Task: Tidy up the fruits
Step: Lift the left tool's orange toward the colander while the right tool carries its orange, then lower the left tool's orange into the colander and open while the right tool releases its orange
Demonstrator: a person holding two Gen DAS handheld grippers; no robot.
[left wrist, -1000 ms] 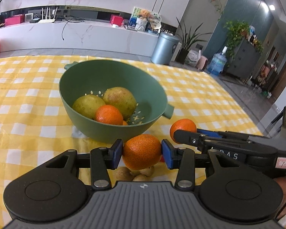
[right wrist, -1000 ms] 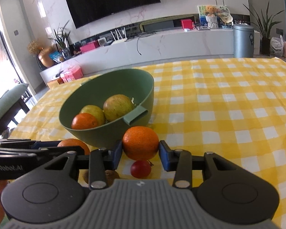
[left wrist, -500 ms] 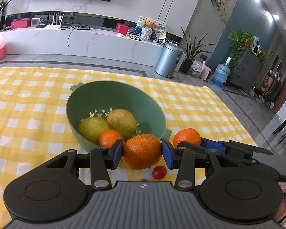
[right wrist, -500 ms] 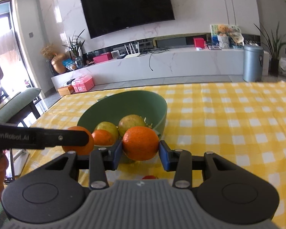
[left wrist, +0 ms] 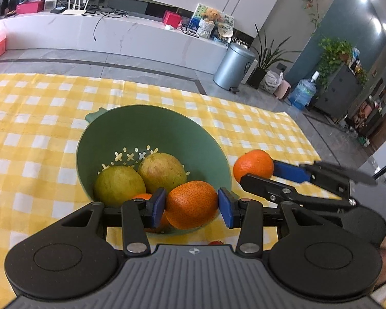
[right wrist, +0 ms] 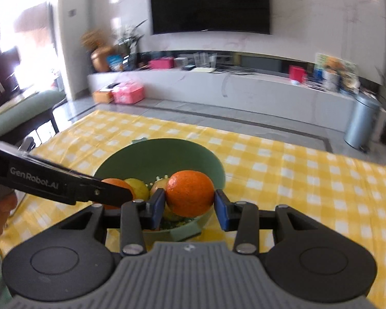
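A green colander bowl (left wrist: 151, 128) stands on the yellow checked tablecloth (left wrist: 33, 118). It holds two green-yellow pears (left wrist: 119, 184) and an orange, mostly hidden behind my left fingers. My left gripper (left wrist: 191, 204) is shut on an orange (left wrist: 191, 203) above the bowl's near rim. My right gripper (right wrist: 190, 200) is shut on another orange (right wrist: 190, 193), held above the bowl (right wrist: 162, 154). In the left wrist view the right gripper (left wrist: 254, 172) and its orange (left wrist: 253, 166) sit just right of the bowl. In the right wrist view the left gripper (right wrist: 115, 191) comes in from the left.
A small red fruit (left wrist: 216, 242) lies on the cloth just under my left gripper. The table's far edge (left wrist: 167, 87) meets grey floor. A metal bin (left wrist: 233, 67) and a white media shelf (left wrist: 115, 36) stand beyond.
Both grippers have risen from the cloth with their oranges and moved over the bowl. The small fruits on the cloth have dropped almost out of view.
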